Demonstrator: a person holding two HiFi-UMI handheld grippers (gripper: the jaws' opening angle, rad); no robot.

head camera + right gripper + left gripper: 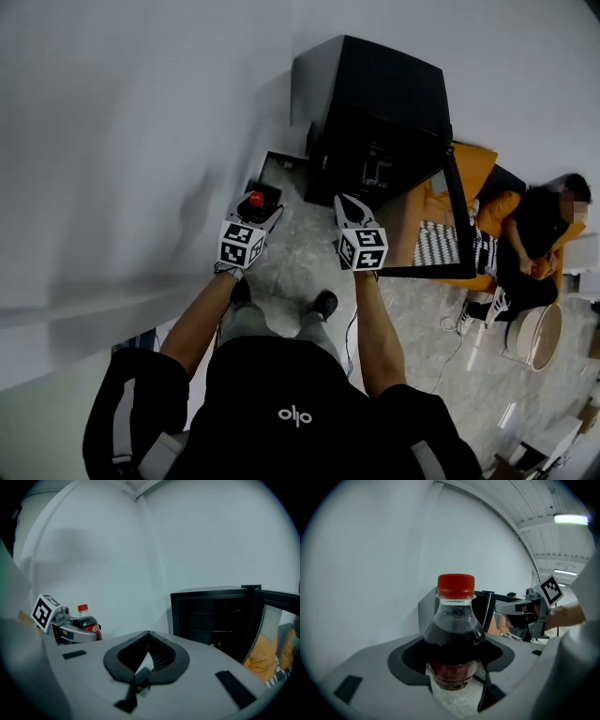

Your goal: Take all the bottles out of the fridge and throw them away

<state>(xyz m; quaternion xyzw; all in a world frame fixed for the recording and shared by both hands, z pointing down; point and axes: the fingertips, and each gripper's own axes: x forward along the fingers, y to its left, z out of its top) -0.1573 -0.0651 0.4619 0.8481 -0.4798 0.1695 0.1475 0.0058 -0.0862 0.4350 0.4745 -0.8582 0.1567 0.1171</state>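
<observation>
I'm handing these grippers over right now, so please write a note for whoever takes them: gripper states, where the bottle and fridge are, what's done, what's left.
Left gripper: shut on an upright cola bottle with a red cap.
Right gripper: shut, empty.
Black fridge: on the floor ahead, with its door swung open.
Done: one bottle is out of the fridge.
Left: throw it away. The open dark-rimmed box by the wall beside the fridge may be the bin. Then check the fridge, as its shelves are too dark to tell whether bottles remain.
</observation>
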